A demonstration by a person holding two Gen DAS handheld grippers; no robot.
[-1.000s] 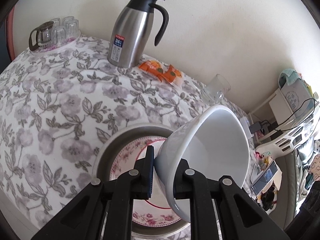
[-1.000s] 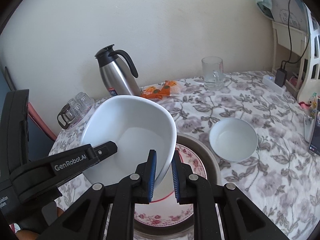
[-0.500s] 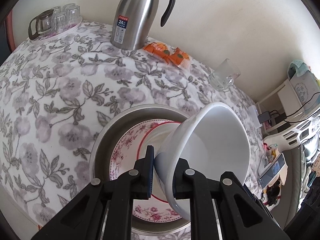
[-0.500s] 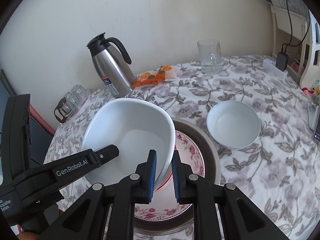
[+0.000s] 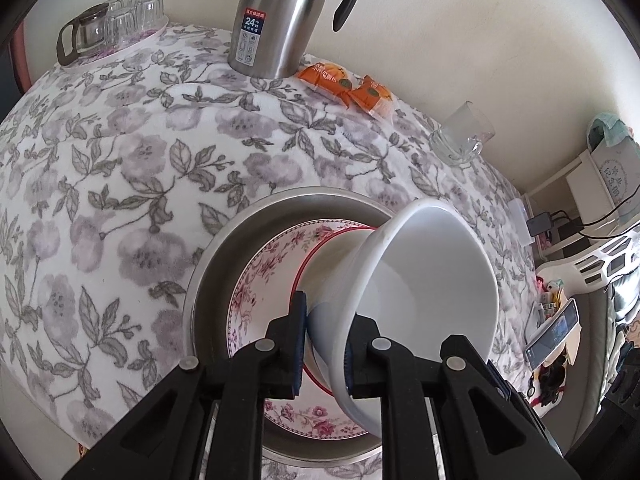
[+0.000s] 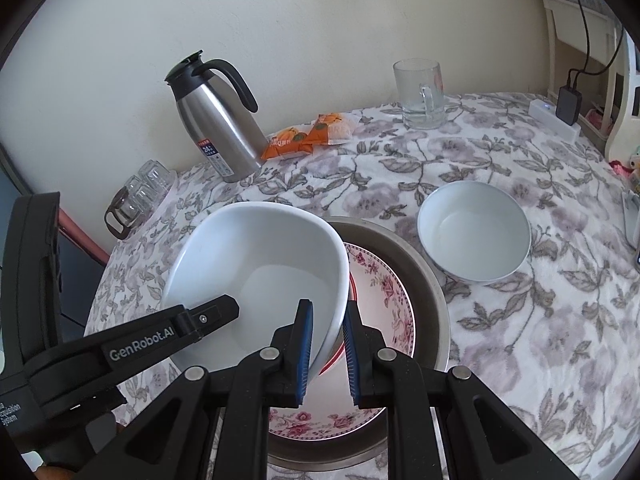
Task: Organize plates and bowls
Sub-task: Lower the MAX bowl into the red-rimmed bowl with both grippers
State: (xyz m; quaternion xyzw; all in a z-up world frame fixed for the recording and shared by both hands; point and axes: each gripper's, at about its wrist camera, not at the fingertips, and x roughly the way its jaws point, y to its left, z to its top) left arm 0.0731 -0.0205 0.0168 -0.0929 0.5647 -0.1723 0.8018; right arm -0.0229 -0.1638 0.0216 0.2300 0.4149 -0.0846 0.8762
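A large white bowl (image 6: 256, 264) is held tilted over a stack: a steel pan (image 6: 428, 276), a floral plate (image 6: 384, 284) and a red-rimmed plate (image 5: 320, 256). My left gripper (image 5: 324, 344) is shut on the bowl's near rim (image 5: 432, 304). My right gripper (image 6: 326, 344) is shut on the bowl's opposite rim. The left gripper also shows in the right wrist view (image 6: 216, 314). A smaller white bowl (image 6: 474, 230) sits on the floral tablecloth to the right of the pan.
A steel thermos jug (image 6: 216, 120), orange snack packets (image 6: 308, 136) and a glass mug (image 6: 420, 94) stand along the wall. A tray of small glasses (image 5: 108, 24) is at the far left. A shelf with cables (image 6: 576, 92) is at the right edge.
Both grippers have moved forward and down with the large bowl; the table and stack look closer, and the bowl sits lower over the plates.
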